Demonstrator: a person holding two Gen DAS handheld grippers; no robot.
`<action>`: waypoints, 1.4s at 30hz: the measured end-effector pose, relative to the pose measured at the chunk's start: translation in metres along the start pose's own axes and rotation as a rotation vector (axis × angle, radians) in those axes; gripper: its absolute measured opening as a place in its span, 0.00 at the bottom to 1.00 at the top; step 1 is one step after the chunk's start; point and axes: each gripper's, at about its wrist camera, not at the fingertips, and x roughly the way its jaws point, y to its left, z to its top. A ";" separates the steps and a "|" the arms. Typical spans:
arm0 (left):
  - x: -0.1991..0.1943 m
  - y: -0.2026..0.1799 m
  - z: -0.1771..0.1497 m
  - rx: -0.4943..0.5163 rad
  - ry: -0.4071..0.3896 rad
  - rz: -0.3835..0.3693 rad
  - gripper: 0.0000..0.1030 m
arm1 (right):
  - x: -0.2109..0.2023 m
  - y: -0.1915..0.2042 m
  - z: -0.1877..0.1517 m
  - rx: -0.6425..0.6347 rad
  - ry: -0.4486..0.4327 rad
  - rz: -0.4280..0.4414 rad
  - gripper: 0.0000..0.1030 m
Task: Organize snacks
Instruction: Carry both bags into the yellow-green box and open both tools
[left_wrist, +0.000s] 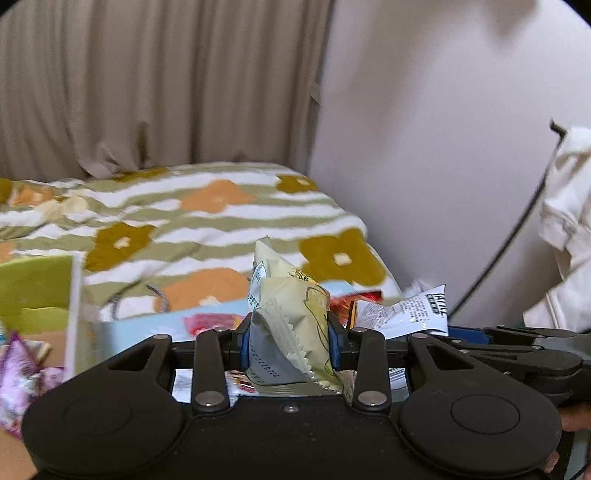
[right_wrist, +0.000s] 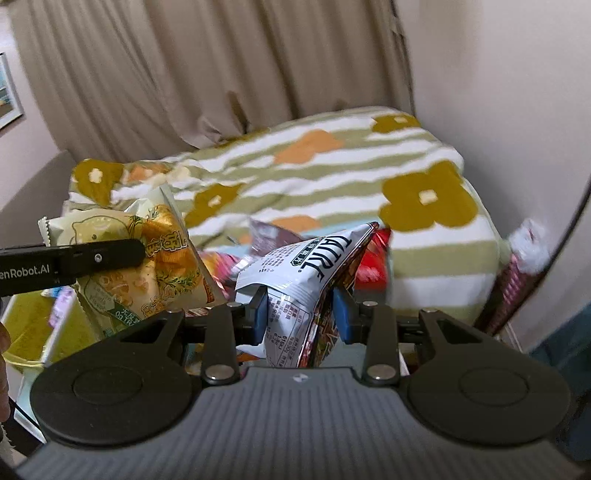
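My left tongs (left_wrist: 290, 341) clamp the yellow snack packet (left_wrist: 291, 314) upright, nearest the green bin (left_wrist: 35, 291) to its left; right tongs (right_wrist: 301, 314) grip the white chip bag (right_wrist: 306, 266).

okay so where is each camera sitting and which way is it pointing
Left wrist: sits on the left tongs, faces the bed and curtain; tongs pinch a pale yellow snack bag.
Right wrist: sits on the right tongs, faces the same bed; tongs pinch a white snack bag.
Shared: each view shows the other tongs and bag, plus bed, curtain.
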 end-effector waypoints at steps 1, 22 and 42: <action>-0.006 0.003 0.000 -0.011 -0.013 0.018 0.39 | -0.002 0.004 0.004 -0.010 -0.008 0.019 0.50; -0.105 0.203 -0.030 -0.222 -0.044 0.306 0.40 | 0.023 0.225 0.037 -0.202 -0.023 0.346 0.50; -0.111 0.294 -0.087 -0.197 0.067 0.312 0.97 | 0.081 0.336 -0.022 -0.225 0.144 0.235 0.50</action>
